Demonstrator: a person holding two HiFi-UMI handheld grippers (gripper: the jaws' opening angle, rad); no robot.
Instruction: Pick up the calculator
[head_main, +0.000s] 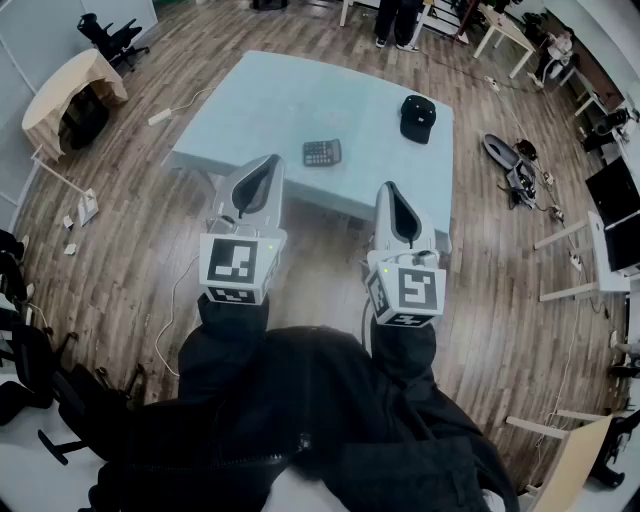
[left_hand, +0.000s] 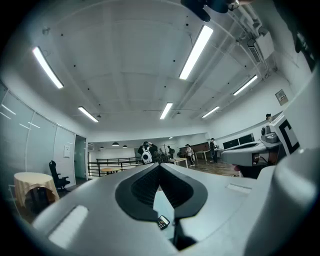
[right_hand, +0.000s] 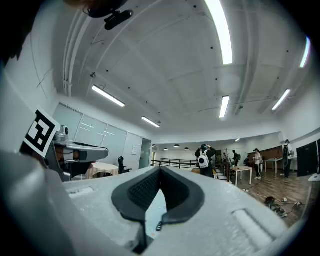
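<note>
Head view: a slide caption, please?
Left hand-held gripper and right hand-held gripper poised before a table with calculator and cap.

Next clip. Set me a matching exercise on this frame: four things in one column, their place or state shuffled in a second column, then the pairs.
Things:
1. calculator
2. cap
3. right gripper
4. office chair

Place or state:
a. on the floor, far left of the head view
b. on the table, toward its right side
c. shut, holding nothing
d. on the table, near its middle

Pairs: 1-d; 2-b; 3-c; 4-a
</note>
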